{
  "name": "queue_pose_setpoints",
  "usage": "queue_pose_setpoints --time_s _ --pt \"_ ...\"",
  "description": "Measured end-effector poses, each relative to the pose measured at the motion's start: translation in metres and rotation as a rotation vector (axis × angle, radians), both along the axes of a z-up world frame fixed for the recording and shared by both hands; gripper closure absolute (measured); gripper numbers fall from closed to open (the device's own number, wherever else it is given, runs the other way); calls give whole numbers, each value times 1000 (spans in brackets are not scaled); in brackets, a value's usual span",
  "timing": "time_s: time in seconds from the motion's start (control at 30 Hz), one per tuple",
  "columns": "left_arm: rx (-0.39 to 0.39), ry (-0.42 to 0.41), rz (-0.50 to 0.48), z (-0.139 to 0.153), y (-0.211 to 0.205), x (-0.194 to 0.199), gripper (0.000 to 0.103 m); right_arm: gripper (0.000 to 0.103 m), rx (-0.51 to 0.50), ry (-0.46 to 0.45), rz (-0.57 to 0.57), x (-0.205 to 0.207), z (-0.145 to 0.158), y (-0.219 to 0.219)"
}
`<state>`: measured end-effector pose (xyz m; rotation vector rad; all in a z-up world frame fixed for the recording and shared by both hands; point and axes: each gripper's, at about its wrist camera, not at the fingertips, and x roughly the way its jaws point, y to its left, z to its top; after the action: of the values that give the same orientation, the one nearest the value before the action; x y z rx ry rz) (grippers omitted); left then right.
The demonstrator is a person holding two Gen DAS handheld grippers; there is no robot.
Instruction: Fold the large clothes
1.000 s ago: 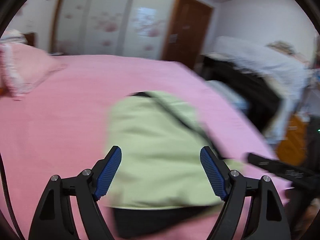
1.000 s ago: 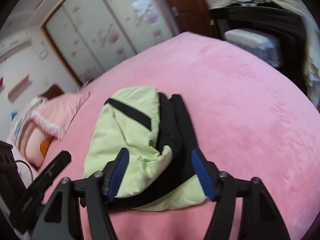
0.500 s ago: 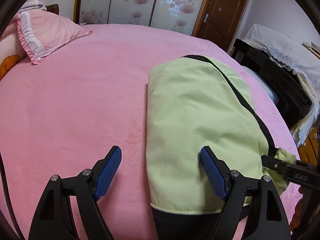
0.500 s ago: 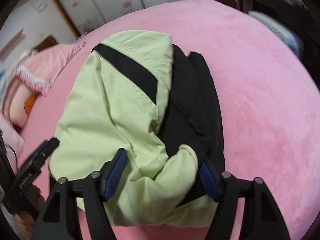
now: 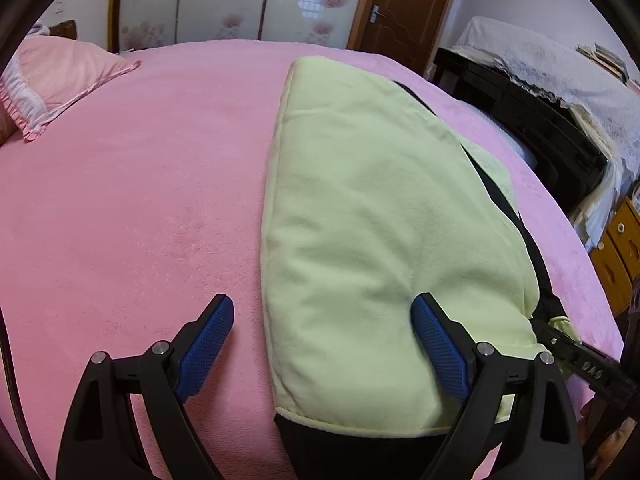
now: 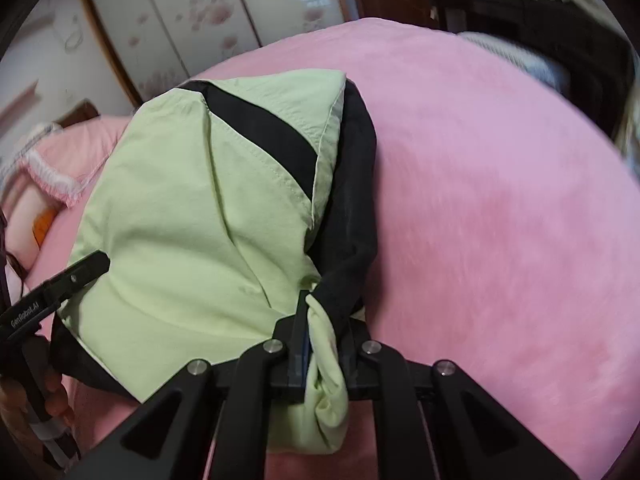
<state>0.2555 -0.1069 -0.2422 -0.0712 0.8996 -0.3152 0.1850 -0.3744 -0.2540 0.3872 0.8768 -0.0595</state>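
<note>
A light green and black jacket [image 5: 380, 200] lies folded on the pink bed [image 5: 140, 200]. My left gripper [image 5: 324, 304] hovers low over its near left edge, jaws opening. The edge lies between the pads unpressed, with the left finger [image 5: 208, 336] over the blanket and the right finger [image 5: 436, 344] against the green cloth. In the right wrist view the jacket [image 6: 180, 220] shows a black stripe and a black underlayer. My right gripper [image 6: 324, 320] is closing, pinched on the bunched green and black near corner. A finger of the left gripper [image 6: 60, 284] shows at the left.
A pink frilled pillow [image 5: 60, 80] lies at the bed's far left. A flowered wardrobe [image 5: 240, 0] and a brown door [image 5: 400, 8] stand behind. Black furniture under a lace cover [image 5: 540, 80] and wooden drawers [image 5: 616, 256] flank the right side. A hand [image 6: 52, 396] holds the left gripper.
Both grippers have come down close to the jacket. The right gripper's jaws have gone from wide apart to pinched on the near corner. The left jaws have spread slightly.
</note>
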Motion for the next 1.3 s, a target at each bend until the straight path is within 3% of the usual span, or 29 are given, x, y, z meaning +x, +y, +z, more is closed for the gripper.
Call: queue_pose_setpoints --time_s 0.07,0.17,0.3,0.43,0.53,0.67,0.87,0.93,0.97,1.0,1.07,1.13,1.3 --pt "-8 8 2 2 1 5 13 93 70 -6 -15 -1 6 -8" --pt "-14 24 -2 5 7 7 13 64 -23 1 -31 -2 28 -6" --pt "-34 44 -6 14 16 7 13 58 -90 -83 -58 -6 66 -14" --pt "-81 7 6 37 23 20 13 57 -60 -94 -16 14 79 -19" --pt "-61 -1 14 44 20 41 13 57 -63 -63 26 47 74 -13" --pt "-24 56 22 34 9 72 13 57 -15 15 36 92 57 -11" --pt "-52 109 32 23 2 95 13 56 -14 73 79 126 37 -2" --pt "-47 127 40 19 -1 97 16 69 -47 77 108 130 33 6" --pt "-46 139 42 18 -1 97 18 83 -85 76 119 131 33 9" --pt "-47 148 41 16 -2 100 21 90 -118 70 124 131 35 10" --pt "-48 148 36 16 -4 98 21 95 -210 14 110 126 49 12" --pt "-37 134 32 16 -6 98 21 96 -238 -29 100 122 56 9" --pt "-34 121 24 10 -13 93 21 95 -283 31 105 138 29 4"
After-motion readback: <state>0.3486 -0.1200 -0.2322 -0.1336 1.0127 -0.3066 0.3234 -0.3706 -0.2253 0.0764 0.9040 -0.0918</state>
